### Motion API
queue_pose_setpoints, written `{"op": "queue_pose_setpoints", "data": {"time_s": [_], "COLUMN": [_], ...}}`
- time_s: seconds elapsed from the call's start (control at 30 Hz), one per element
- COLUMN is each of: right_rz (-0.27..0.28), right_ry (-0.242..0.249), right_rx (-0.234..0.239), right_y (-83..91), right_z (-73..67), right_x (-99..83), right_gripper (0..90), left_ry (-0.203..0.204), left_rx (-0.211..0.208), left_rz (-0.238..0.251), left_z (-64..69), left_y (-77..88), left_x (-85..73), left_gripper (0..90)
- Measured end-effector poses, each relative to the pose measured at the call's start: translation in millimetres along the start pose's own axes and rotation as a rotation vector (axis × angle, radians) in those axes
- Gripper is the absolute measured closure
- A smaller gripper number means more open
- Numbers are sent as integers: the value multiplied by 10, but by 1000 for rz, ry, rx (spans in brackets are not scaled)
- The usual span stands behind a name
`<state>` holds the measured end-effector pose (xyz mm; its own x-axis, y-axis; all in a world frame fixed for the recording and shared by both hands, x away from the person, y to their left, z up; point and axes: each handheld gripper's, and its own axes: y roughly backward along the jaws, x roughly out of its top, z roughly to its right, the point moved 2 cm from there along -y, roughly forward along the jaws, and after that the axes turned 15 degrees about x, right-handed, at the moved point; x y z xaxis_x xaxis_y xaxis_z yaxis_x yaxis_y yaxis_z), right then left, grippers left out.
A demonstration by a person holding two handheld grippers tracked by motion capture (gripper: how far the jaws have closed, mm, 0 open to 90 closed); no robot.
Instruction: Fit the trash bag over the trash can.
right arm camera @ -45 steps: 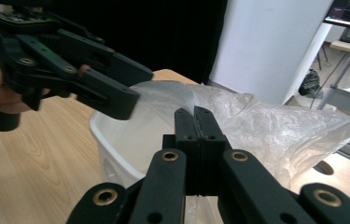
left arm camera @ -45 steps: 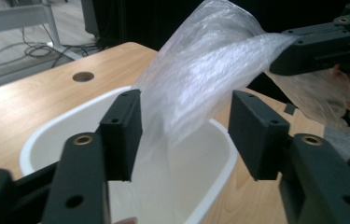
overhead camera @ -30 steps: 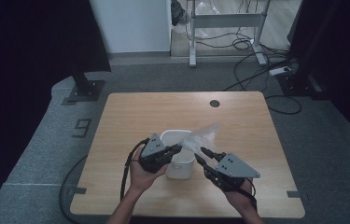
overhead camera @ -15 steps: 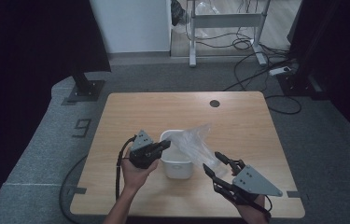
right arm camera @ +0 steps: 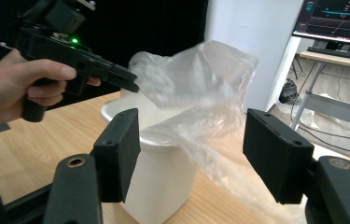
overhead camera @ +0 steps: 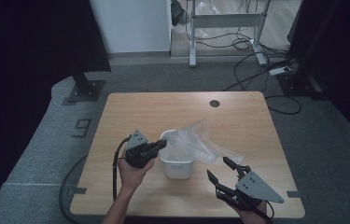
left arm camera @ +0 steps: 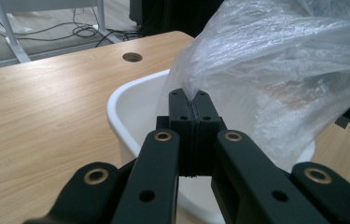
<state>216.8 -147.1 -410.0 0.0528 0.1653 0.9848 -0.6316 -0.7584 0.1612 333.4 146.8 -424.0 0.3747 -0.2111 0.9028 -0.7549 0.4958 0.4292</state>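
On the wooden worktop (overhead camera: 130, 112), near its front edge, a white bin (overhead camera: 177, 163) stands half-lined; left tool (overhead camera: 161, 144) pinches the plastic bag (overhead camera: 196, 140); right tool (overhead camera: 224, 170) spread, empty; seating the bag remains.

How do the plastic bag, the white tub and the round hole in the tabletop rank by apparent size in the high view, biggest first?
1. Plastic bag, spread over and past the tub.
2. White tub, partly covered by the bag, so unsure.
3. Round hole, clearly smallest.
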Motion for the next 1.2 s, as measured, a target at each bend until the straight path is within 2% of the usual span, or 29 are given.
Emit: {"op": "queue_pose_setpoints", "data": {"time_s": [0.2, 0.37, 0.53, 0.63, 0.67, 0.7, 0.77, 0.87, 1.03, 1.13, 1.17, 1.2], "right_rz": [-5, 13, 6, -3, -4, -10, -14, -28, -26, -43, -43, -48], "right_ry": [-16, -8, -16, -18, -19, -21, -21, -33, -6, 0, 0, -2], "right_rx": [15, 25, 11, 20, 24, 26, 28, 44, 56, 76, 76, 83], "right_y": [-93, -135, -188, -235, -249, -280, -293, -340, -357, -385, -385, -397], "right_z": [37, -3, 13, 32, 37, 46, 50, 69, 63, 82, 82, 88], "right_x": [-20, 59, 150, 185, 190, 197, 198, 195, 205, 212, 212, 210], "right_gripper": [359, 353, 365, 426, 453, 518, 540, 634, 778, 859, 859, 873], "left_ry": [0, -3, -5, -6, -6, -5, -6, -9, -10, -15, -19, -23], "left_rx": [-12, -17, -23, -25, -25, -28, -29, -35, -48, -55, -52, -44], "left_rz": [-3, 1, 1, 1, 1, 3, 4, 4, 3, 7, 11, 16], "left_z": [-5, 22, 55, 65, 66, 66, 66, 74, 86, 99, 103, 109], "left_y": [61, 76, 79, 83, 84, 88, 91, 99, 121, 135, 140, 145], "left_x": [-52, -85, -125, -140, -143, -146, -149, -159, -179, -181, -177, -169], "left_gripper": [888, 886, 886, 885, 884, 884, 885, 886, 871, 826, 826, 788]}}
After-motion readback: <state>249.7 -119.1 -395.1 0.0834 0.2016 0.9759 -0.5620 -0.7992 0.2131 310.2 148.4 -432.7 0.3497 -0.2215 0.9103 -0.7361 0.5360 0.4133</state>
